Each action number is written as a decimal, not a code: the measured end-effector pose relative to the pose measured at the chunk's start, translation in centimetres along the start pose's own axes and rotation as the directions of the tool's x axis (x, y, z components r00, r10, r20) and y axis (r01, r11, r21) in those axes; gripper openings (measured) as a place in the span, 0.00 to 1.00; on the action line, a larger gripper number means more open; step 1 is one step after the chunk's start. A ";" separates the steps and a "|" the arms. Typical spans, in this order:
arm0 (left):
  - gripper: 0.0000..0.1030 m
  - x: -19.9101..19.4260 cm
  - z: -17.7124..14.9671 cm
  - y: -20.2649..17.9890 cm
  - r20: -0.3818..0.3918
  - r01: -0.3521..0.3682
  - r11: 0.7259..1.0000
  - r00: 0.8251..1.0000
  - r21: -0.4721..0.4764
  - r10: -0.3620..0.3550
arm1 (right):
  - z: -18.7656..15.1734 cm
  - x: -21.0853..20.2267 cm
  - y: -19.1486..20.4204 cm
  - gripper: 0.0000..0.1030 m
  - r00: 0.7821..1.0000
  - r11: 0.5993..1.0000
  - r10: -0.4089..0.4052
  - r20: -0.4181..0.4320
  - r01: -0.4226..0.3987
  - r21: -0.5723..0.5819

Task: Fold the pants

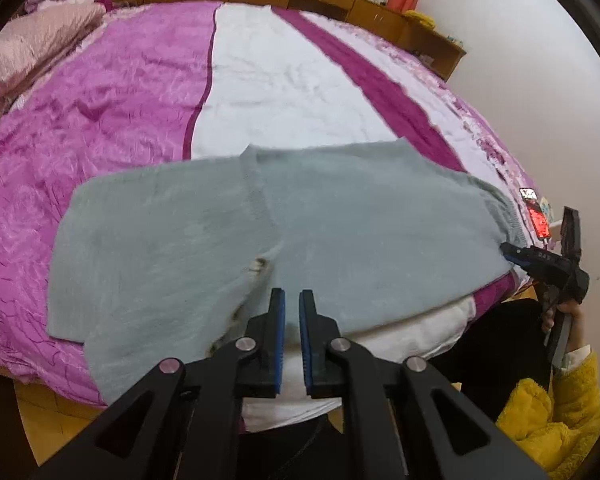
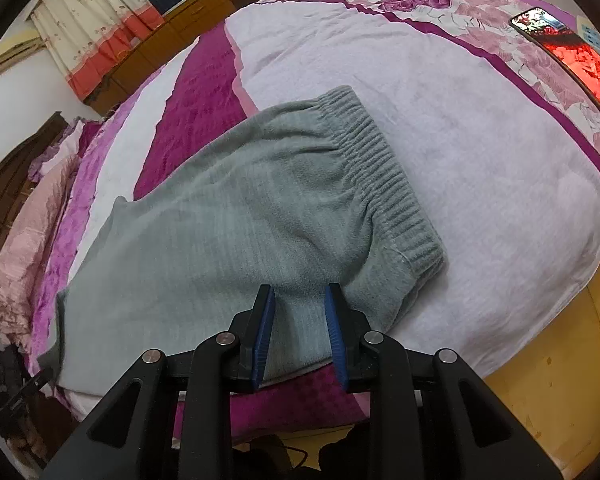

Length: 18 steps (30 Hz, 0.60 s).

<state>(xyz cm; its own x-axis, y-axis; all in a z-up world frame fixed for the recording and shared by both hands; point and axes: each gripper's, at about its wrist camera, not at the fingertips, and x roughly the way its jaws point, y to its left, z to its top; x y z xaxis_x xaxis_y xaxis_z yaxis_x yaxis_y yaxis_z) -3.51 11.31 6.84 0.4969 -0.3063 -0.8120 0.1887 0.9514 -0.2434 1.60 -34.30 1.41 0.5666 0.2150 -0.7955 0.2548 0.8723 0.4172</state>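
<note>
From the left wrist, the gray pants are seen spread flat on the pink and white bed. The left gripper is almost shut, with nothing held.

From the right wrist, the right gripper is seen pinching a fold of the pants near the stretchy waistband. A phone lies nearby.

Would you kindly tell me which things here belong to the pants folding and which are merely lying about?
Belongs to the job:
grey pants
left gripper
right gripper

Just lying about:
phone
pink quilt
curtain
</note>
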 end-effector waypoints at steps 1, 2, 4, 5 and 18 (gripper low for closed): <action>0.09 -0.5 0.1 -0.1 0.017 -0.008 1.000 1.000 -0.003 0.008 | 0.0 0.0 -0.1 0.18 1.000 1.000 0.004 0.000 -0.004 0.004; 0.15 -0.9 0.1 -0.2 0.027 -0.015 1.000 1.000 -0.006 0.015 | 0.0 0.0 -0.1 0.18 1.000 1.000 0.007 0.000 -0.007 0.006; 0.19 -1.4 0.1 -0.5 0.018 -0.033 0.999 0.999 0.009 0.033 | 0.0 0.0 -0.1 0.18 1.000 1.000 0.011 0.001 -0.011 0.008; 0.19 -1.3 0.0 -0.7 0.004 -0.052 0.998 0.999 0.026 0.052 | 0.0 0.0 -0.1 0.18 1.000 1.000 0.012 0.001 -0.012 0.008; 0.20 -0.3 -0.7 -1.3 0.035 -0.245 0.966 0.969 0.080 0.243 | -0.2 -0.2 -0.6 0.19 0.999 0.999 0.047 0.001 -0.047 0.028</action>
<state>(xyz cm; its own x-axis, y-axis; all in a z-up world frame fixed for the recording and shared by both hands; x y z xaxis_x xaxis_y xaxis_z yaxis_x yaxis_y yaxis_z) -4.53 10.22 7.04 0.5574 -0.0670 -0.8275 0.1287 0.9917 0.0064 1.20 -34.80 1.21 0.5787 0.2555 -0.7745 0.2495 0.8487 0.4663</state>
